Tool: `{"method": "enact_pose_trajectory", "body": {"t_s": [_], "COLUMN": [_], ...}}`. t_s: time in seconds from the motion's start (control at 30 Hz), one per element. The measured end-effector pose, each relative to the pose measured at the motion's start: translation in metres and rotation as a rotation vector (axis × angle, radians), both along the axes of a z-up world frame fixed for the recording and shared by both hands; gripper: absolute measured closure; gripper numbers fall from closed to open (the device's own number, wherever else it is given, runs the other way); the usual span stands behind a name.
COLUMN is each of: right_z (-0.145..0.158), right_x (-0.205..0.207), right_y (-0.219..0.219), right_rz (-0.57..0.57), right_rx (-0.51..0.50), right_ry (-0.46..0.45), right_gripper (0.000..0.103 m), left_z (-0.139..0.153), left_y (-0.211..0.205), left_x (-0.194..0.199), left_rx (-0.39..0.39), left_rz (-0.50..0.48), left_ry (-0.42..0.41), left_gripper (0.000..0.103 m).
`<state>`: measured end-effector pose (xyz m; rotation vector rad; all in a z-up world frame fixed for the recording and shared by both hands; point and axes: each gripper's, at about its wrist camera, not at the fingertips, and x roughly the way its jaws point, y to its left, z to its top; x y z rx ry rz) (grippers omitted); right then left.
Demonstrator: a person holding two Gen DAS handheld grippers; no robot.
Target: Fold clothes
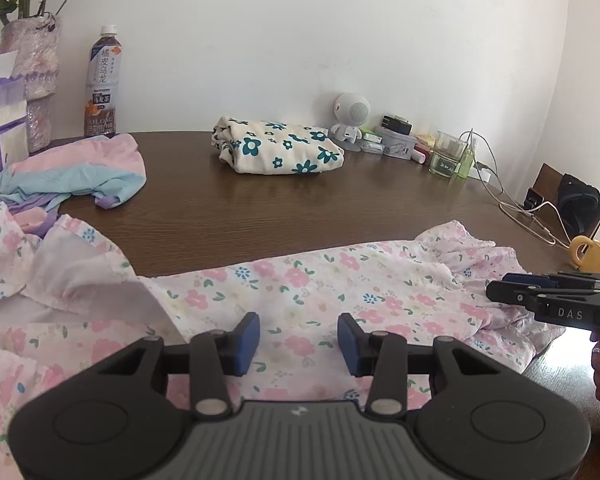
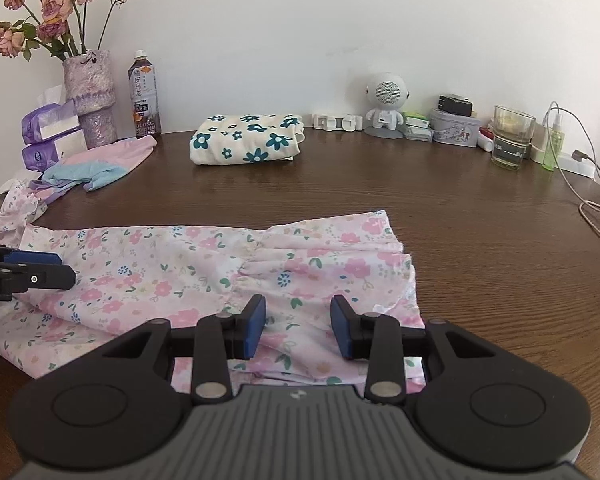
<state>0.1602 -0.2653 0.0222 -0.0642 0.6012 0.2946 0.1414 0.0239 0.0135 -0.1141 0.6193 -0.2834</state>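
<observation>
A white garment with pink flowers lies spread along the front of the brown table, partly doubled over, with its left part rumpled. My left gripper hovers over its middle, open, with only flat cloth showing between the blue pads. My right gripper hangs over the garment's right end, also open with nothing pinched. Each gripper shows side-on in the other's view: the right gripper at the ruffled right hem, the left gripper at the left.
A folded cream garment with teal flowers sits at the back. A pink and blue garment lies at the left by a vase, tea bottle and tissue packs. A speaker figure, tin, glasses and cables line the right.
</observation>
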Motion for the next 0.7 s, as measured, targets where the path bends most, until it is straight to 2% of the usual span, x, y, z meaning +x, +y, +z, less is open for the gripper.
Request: {"method": "enact_pose_trajectory", "body": {"t_s": [0.13,0.23,0.4,0.57,0.7], "right_z": [0.009,0.018,0.029,0.045,0.056], "right_x": [-0.01,-0.018,-0.015,0.002,0.023], "right_y": [-0.002,0.002,0.025,0.092,0.159], "right_rz": [0.005,0.025,0.115,0.296,0.451], "right_rx": [0.029,0.028,0.04,0.033,0.02], "right_ry": [-0.024,-0.047,-0.048,-0.028,0.011], "right_gripper": [0.068,0.063,0.062,0.062,0.062], "left_z": [0.021,0.038,0.055,0.063,0.058], "left_y": [0.012,0.034,0.097,0.156,0.177], "left_x": [-0.024,-0.043,-0.05,-0.03,-0.003], "left_rx": [-0.031,-0.059,-0.005,0.023,0.054], "left_rz": [-0.007,0.003,0.148,0.25,0.257], "left_ry": [-0.072,-0.106,-0.095,-0.057,-0.014], "left_gripper": [0.062,0.06,0.059,0.059,0.059]}}
